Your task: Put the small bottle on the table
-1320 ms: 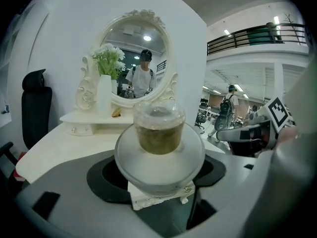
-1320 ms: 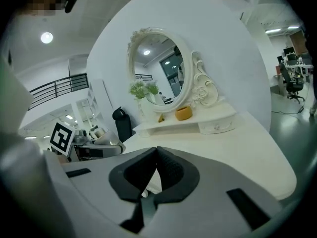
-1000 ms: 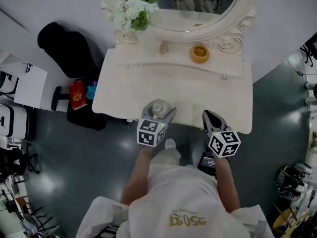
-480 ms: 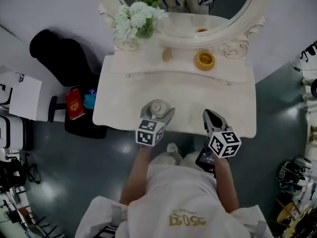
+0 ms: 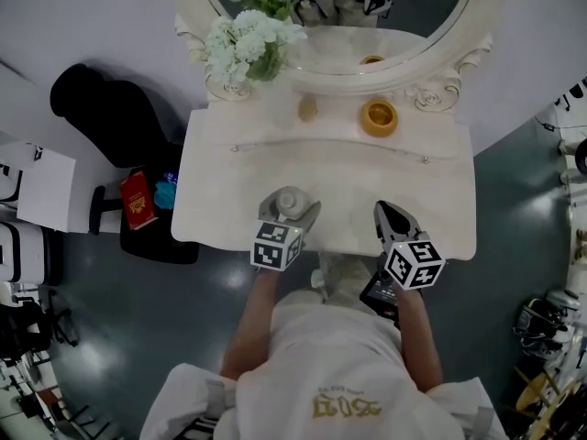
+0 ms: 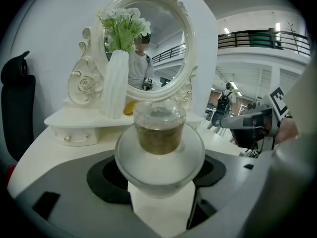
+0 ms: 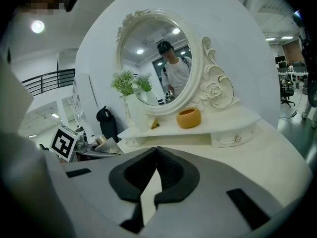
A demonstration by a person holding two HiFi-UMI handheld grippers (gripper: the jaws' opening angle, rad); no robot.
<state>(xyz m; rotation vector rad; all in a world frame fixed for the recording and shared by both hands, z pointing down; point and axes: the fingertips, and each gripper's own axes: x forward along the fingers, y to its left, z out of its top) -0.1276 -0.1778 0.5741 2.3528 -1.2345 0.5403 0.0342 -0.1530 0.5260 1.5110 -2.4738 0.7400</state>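
Observation:
The small bottle (image 5: 290, 201) has a clear body with brownish contents (image 6: 159, 133) and a wide white collar (image 6: 159, 158). My left gripper (image 5: 292, 205) is shut on it, holding it upright over the near edge of the white dressing table (image 5: 367, 181). Whether the bottle touches the tabletop I cannot tell. In the left gripper view the jaws close round the bottle's lower part, which hides the left gripper (image 6: 159, 170) tips. My right gripper (image 5: 386, 214) hovers over the table's near right edge, shut with nothing in it; in its own view the right gripper (image 7: 154, 155) pads meet.
An oval mirror (image 5: 348, 16) stands at the table's back on a raised shelf. On that shelf are a vase of white flowers (image 5: 252, 39), a small beige object (image 5: 307, 108) and a yellow bowl (image 5: 379, 115). A black chair (image 5: 110, 108) and a red book (image 5: 136, 200) are left of the table.
The table has slid slightly toward me in the head view, so both grippers sit a little farther over its near edge. The left gripper's hold on the bottle is unchanged.

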